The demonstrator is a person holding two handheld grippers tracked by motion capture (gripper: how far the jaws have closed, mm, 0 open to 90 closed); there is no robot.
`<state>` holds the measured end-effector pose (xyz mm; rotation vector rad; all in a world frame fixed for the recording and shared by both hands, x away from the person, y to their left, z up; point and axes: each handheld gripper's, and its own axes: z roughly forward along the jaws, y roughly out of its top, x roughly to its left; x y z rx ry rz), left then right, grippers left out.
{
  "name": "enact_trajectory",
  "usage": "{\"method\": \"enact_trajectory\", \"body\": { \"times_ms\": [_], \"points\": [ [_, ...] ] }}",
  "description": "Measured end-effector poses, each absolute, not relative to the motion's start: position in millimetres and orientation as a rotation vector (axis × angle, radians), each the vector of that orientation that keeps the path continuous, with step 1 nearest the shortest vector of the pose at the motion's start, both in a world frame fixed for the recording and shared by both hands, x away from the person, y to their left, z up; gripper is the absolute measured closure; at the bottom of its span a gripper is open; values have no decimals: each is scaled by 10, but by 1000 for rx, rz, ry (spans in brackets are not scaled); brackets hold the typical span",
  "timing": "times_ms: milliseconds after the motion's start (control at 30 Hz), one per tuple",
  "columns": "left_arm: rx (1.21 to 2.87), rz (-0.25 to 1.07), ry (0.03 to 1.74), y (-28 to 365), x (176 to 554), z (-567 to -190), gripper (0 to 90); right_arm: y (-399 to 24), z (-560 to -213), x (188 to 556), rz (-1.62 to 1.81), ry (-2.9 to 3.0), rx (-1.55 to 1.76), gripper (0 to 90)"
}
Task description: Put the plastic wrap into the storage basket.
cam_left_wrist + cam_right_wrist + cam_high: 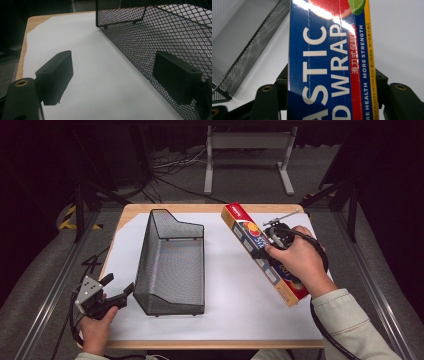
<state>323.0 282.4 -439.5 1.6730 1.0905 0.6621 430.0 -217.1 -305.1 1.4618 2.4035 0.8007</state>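
The plastic wrap box [264, 254] is clamped across its width by the right claw [262, 251] and held to the right of the mesh basket [171, 265], above the desk [230, 285]. The left claw [119, 295] is kept spread and empty at the basket's near left corner.

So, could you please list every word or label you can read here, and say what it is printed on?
All on the plastic wrap box, right gripper view:
"ASTIC" and "WRAP": large white letters, cut off by the frame.
"MORE STRENGTH": small white print.
"HEALTH": small white print, start cut off.
Chinese characters on the red stripe: too small to read.
High view: box print blurred.
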Motion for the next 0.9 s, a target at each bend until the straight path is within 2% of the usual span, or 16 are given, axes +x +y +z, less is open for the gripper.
{"method": "enact_trajectory", "body": {
  "times_ms": [900],
  "points": [
    [1683,662,1087,2820,3242,-4410,178,-1183,-2879,4160,838,2403,1406,399]
  ]
}}
